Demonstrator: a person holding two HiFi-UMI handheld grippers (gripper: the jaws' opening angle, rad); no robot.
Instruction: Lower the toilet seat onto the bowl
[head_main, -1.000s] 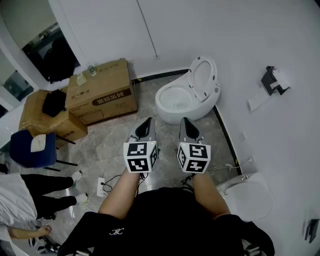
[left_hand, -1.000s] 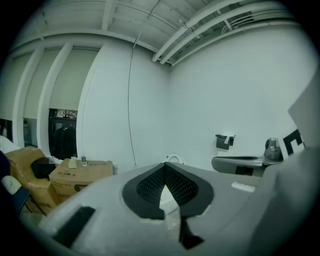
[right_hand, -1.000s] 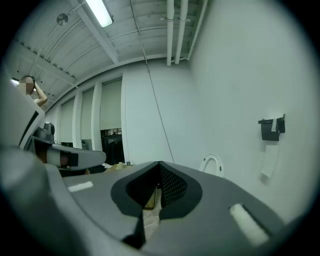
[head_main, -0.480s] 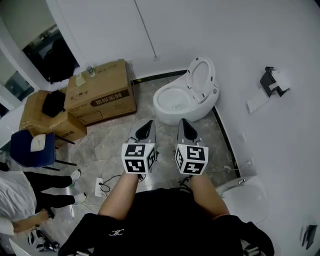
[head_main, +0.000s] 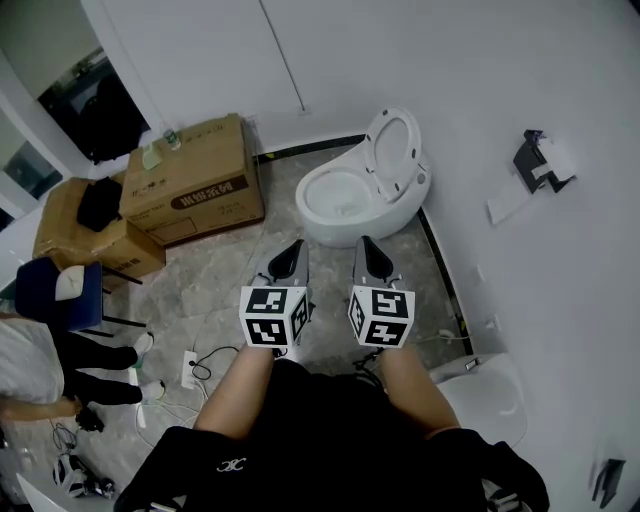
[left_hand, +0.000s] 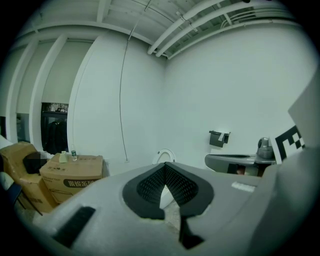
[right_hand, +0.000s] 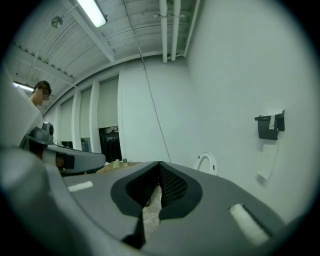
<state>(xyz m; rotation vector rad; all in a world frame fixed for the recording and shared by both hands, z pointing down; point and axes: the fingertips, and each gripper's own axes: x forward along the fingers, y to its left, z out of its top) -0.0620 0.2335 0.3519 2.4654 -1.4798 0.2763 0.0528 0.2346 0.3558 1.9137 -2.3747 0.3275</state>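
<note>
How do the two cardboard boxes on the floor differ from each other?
In the head view, the right box looks larger than the left box. The right box carries a small bottle on top, while the left box carries a black bundle. Both are brown, closed cardboard boxes.
</note>
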